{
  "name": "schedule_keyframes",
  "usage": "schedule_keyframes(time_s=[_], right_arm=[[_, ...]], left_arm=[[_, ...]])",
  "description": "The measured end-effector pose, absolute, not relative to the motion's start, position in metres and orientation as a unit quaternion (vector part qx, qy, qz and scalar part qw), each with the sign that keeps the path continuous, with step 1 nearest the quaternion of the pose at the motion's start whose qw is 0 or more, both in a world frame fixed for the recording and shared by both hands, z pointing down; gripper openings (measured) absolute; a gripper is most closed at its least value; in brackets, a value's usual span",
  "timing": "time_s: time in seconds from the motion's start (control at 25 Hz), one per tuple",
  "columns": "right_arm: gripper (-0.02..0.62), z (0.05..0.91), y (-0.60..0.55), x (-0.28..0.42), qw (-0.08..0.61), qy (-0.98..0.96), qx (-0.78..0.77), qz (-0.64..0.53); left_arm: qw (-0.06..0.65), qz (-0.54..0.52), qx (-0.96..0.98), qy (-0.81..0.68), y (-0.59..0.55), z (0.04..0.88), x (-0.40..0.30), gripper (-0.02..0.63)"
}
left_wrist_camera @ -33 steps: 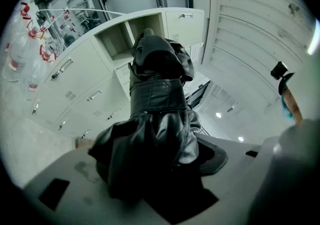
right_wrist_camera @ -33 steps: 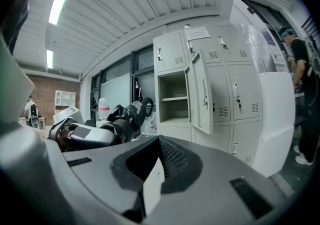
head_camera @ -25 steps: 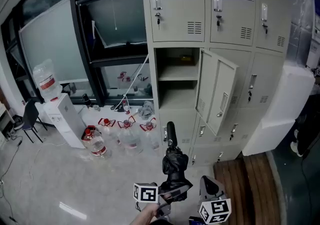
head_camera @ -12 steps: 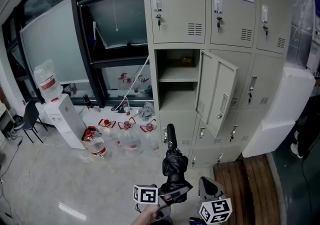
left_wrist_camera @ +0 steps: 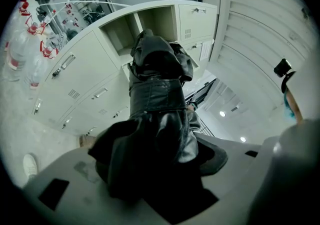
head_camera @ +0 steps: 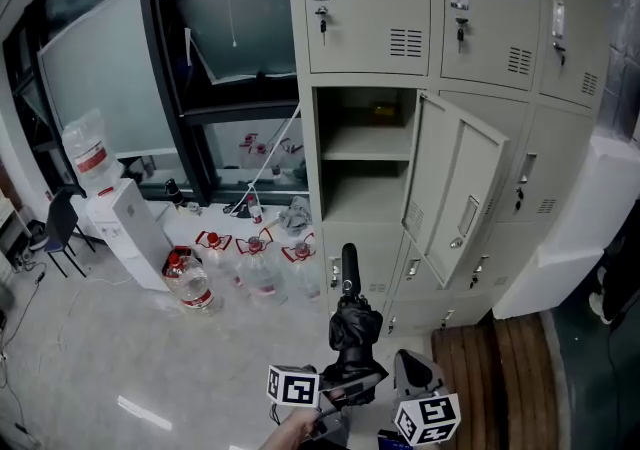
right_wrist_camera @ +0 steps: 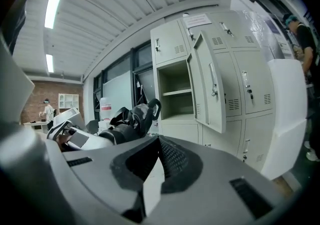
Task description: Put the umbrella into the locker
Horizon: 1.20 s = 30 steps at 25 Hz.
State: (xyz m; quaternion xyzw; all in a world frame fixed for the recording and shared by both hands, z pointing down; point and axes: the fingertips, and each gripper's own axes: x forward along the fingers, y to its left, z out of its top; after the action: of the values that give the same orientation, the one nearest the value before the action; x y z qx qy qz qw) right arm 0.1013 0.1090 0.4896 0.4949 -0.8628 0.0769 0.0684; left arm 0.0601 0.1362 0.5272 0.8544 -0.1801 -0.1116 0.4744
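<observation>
A folded black umbrella [head_camera: 350, 323] stands upright at the bottom centre of the head view, handle end up. My left gripper [head_camera: 340, 390] is shut on its lower part, and the dark fabric [left_wrist_camera: 157, 119] fills the space between the jaws in the left gripper view. Just right of it my right gripper [head_camera: 412, 370] holds nothing, and its pads meet in the right gripper view [right_wrist_camera: 159, 141]. Ahead stands the beige locker bank with one open compartment [head_camera: 365, 153], its door [head_camera: 455, 198] swung out to the right. A shelf divides that compartment [right_wrist_camera: 175, 89].
Several water bottles [head_camera: 255, 258] stand on the floor left of the lockers, beside a white water dispenser [head_camera: 125, 228]. A big white slab [head_camera: 570, 228] leans at the right. Wooden flooring [head_camera: 500, 358] lies below it. A person [right_wrist_camera: 300, 34] stands far right.
The lockers have drawn nearer and larger in the head view. Both grippers and the umbrella keep their place at the bottom of it.
</observation>
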Motion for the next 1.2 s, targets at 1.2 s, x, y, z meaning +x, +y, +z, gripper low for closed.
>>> schedule_keyframes(time_s=[1.2], right_arm=[[0.0,0.492,-0.189,0.075,0.084,-0.829,0.546,0.086]], left_arm=[[0.515,-0.105,0.843,-0.113,-0.176,0.525,0.038,0.272]])
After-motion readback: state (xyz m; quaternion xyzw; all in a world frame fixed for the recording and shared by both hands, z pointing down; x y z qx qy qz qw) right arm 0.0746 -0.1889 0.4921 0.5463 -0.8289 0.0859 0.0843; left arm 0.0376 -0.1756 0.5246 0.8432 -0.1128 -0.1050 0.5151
